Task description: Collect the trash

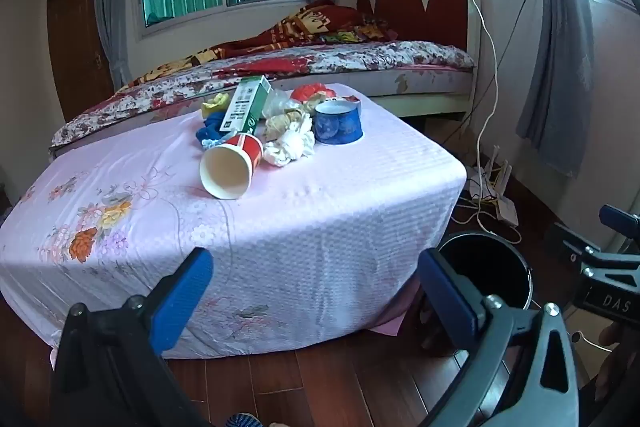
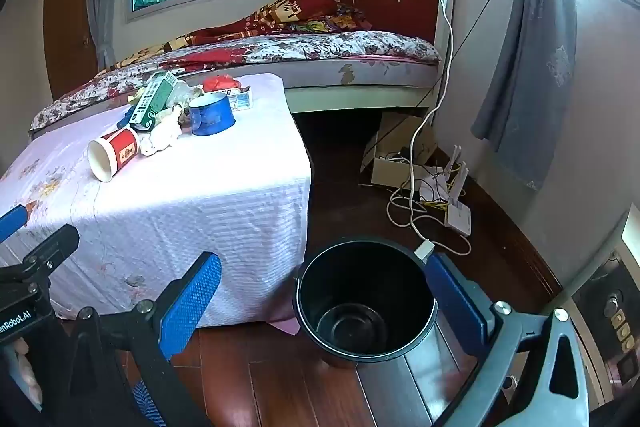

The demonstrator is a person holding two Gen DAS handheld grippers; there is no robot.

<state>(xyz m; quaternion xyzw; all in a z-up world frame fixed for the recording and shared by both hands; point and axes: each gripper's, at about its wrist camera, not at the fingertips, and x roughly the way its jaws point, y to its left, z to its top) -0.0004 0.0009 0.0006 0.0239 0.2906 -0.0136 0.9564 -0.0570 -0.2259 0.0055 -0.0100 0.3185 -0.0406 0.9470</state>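
Two handheld grippers with blue-padded fingers are raised before a low table draped in a pink floral cloth [image 1: 280,227].

Left wrist view: the left gripper [image 1: 316,291] has its fingers spread fully apart, with nothing between them; it hangs over the near edge of the cloth, short of the trash. The litter is heaped toward the far side of the table: a red-and-white paper cup [image 1: 232,167] lying on its side with the mouth toward the camera, a green-and-white carton [image 1: 246,105] leaning over it, a crumpled white tissue wad [image 1: 290,145], a blue round tub [image 1: 338,123], a red crumpled wrapper [image 1: 312,93] and a blue scrap [image 1: 210,131]. A black round bin [image 1: 496,271] stands on the wooden floor just beside the table's right corner. The right gripper's frame shows at the right edge.

Right wrist view: the right gripper [image 2: 324,303] is likewise released wide and holds nothing; the black bin [image 2: 366,291], with nothing in it, sits between its fingers in the frame, on the floor below. The paper cup [image 2: 114,155], carton [image 2: 154,101], tissue [image 2: 164,135] and blue tub [image 2: 212,115] lie on the table to the left, well apart from the pads. A white cable [image 2: 416,163] trails across the floor behind the bin, and a bed with a red headboard [image 2: 320,55] stands beyond.
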